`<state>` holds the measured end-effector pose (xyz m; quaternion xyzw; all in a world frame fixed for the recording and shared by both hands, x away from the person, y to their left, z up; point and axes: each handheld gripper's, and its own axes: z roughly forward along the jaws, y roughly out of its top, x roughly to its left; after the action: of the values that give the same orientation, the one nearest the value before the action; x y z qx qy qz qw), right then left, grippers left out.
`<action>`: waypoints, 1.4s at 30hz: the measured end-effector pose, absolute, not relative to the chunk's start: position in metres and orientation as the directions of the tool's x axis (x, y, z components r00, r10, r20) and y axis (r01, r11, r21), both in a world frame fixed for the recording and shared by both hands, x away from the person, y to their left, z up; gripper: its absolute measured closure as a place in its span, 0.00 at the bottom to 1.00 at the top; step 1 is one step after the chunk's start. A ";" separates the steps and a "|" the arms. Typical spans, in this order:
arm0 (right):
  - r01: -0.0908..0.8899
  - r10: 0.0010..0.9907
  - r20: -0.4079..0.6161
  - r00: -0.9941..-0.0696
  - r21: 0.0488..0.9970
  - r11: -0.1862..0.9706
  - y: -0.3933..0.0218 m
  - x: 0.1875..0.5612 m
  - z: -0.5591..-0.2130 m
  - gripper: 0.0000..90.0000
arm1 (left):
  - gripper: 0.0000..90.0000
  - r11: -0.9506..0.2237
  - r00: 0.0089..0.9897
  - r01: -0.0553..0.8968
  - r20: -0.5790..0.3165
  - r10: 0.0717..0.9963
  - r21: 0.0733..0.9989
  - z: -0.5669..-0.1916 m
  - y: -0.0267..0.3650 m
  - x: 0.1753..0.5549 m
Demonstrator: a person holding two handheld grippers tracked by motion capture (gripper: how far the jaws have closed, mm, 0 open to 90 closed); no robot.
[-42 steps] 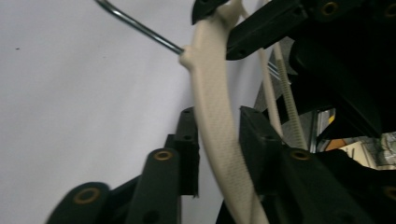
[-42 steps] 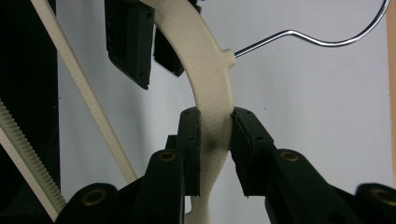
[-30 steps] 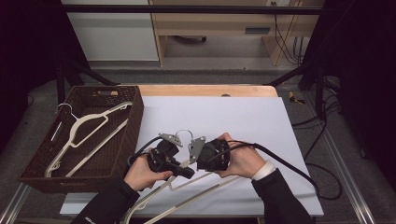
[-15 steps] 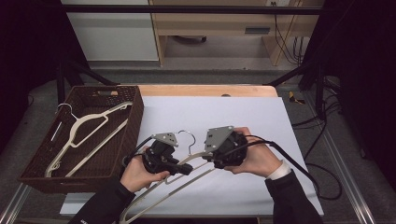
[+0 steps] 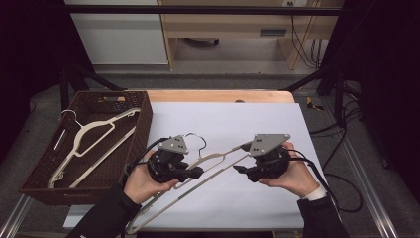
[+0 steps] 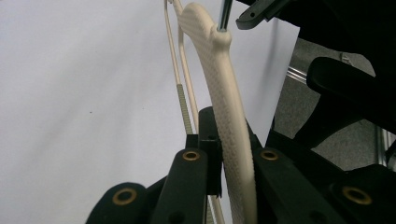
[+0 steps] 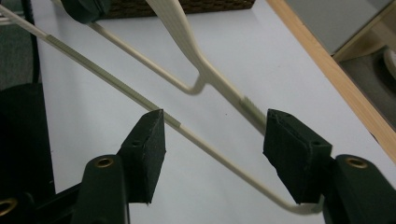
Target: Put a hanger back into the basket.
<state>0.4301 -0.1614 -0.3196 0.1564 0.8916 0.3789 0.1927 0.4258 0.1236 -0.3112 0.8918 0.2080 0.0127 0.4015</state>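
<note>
Two grippers worked on one cream plastic hanger point(image 5: 218, 161) over the white sheet covering the table point(image 5: 257, 124). The left gripper point(image 5: 190, 172) was clamped tight on the hanger's textured shoulder near the neck, its jaws pinching the arm just below the metal hook point(image 5: 198, 141); that grip likely carried the hanger's weight, so it hung tilted above the sheet near the table's front edge instead of lying flat. The right gripper point(image 7: 215, 154) stood about half open, its pads point(image 7: 147, 149) clear on either side of the hanger's thin bar and far shoulder end, nothing pressed between them. Its jaws had just been opening, which reads as a release after handing the hanger over to the left side.

Against the frames from a second before, the two hands had drawn apart: then they sat nearly touching at the middle of the front edge, now the right hand was further toward the table's right edge. A second hanger point(image 5: 91, 139) lay in the brown wicker basket point(image 5: 141, 124) at the table's left edge, unmoved.
</note>
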 end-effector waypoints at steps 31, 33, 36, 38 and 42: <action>0.271 0.692 -0.053 -0.720 0.896 0.351 -0.227 0.425 -0.365 0.16 | 0.97 -0.510 0.847 0.332 -0.013 0.531 0.793 -0.246 0.188 0.433; 0.278 0.693 -0.048 -0.719 0.894 0.351 -0.227 0.426 -0.366 0.16 | 0.97 -0.509 0.838 0.331 0.000 0.546 0.795 -0.242 0.196 0.434; 0.280 0.693 -0.048 -0.720 0.893 0.353 -0.226 0.426 -0.367 0.16 | 0.97 -0.502 0.822 0.339 0.009 0.570 0.795 -0.237 0.206 0.437; 0.278 0.691 -0.052 -0.721 0.892 0.357 -0.226 0.426 -0.367 0.16 | 0.97 -0.484 0.797 0.343 0.023 0.604 0.805 -0.231 0.222 0.442; 0.277 0.691 -0.053 -0.721 0.892 0.358 -0.226 0.426 -0.367 0.16 | 0.97 -0.454 0.764 0.354 0.028 0.645 0.818 -0.225 0.243 0.448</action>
<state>0.4262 -0.2260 -0.3675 0.3041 0.7951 0.4780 0.2164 0.4484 0.2434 -0.2254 0.8356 0.2987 0.1698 0.4286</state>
